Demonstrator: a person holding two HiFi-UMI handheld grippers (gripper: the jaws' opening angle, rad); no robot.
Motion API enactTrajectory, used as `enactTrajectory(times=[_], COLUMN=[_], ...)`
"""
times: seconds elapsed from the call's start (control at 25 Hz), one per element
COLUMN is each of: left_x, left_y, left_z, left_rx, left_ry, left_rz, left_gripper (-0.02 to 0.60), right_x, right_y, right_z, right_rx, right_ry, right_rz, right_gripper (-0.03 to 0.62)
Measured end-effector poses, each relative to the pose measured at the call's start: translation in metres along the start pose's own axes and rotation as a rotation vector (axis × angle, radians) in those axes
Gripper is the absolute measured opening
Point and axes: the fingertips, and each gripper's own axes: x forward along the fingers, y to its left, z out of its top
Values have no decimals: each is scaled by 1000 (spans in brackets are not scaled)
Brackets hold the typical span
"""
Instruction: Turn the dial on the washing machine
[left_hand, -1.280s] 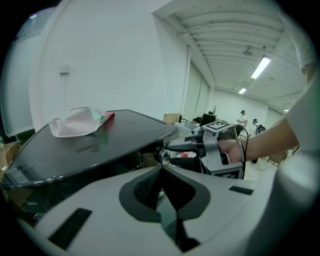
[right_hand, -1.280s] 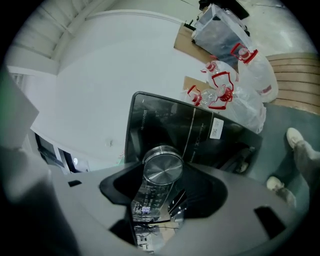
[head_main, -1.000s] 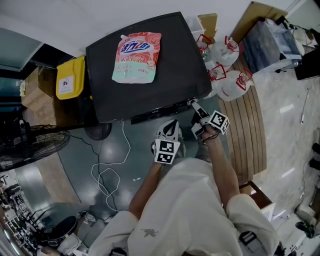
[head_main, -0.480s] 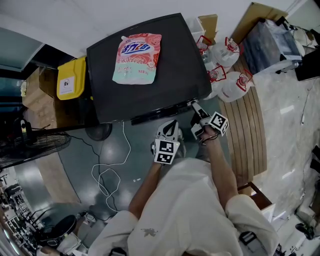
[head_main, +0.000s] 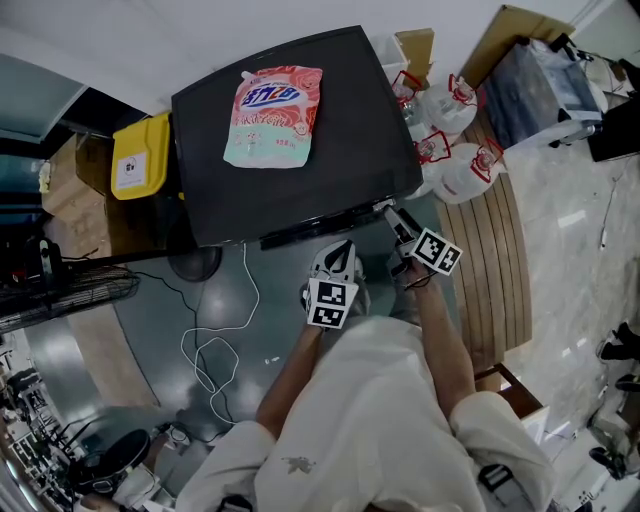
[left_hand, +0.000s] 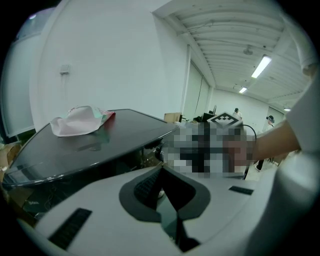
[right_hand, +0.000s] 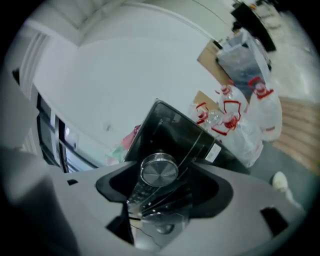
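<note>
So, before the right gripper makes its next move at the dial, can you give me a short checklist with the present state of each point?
1. Dial centred between the right gripper jaws: ok.
2. Dial gripped: not ok. The jaws have just been opening and stand apart on each side of it, not touching it.
3. Left gripper out of the way: ok. Its jaws are together and empty, beside the right one, off the washing machine.
4. Detergent bag clear of the dial: ok, it lies far back on the lid.
5. Dial's setting: cannot tell, no mark is readable.
</note>
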Motion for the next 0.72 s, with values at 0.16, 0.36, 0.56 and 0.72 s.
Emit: enactTrajectory(times=[0.16, 0.36, 0.56, 0.72], left_x=[0, 0, -1, 0], left_y=[1, 3, 7, 12], left_z=[0, 1, 2, 1], left_rx=[2, -7, -10, -16], left_ry=[-7, -9, -9, -12], left_rz=[5, 9, 17, 31], left_gripper=[12, 12, 12, 12], right_x=[0, 7, 16, 21], right_y=[-2, 9, 12, 10], right_z=[4, -1, -9, -16], right_rx=[-290, -528, -763, -858], right_ry=[20, 62, 118, 150], right_rz=[-104, -139, -207, -243], right_gripper=[328, 334, 339, 336])
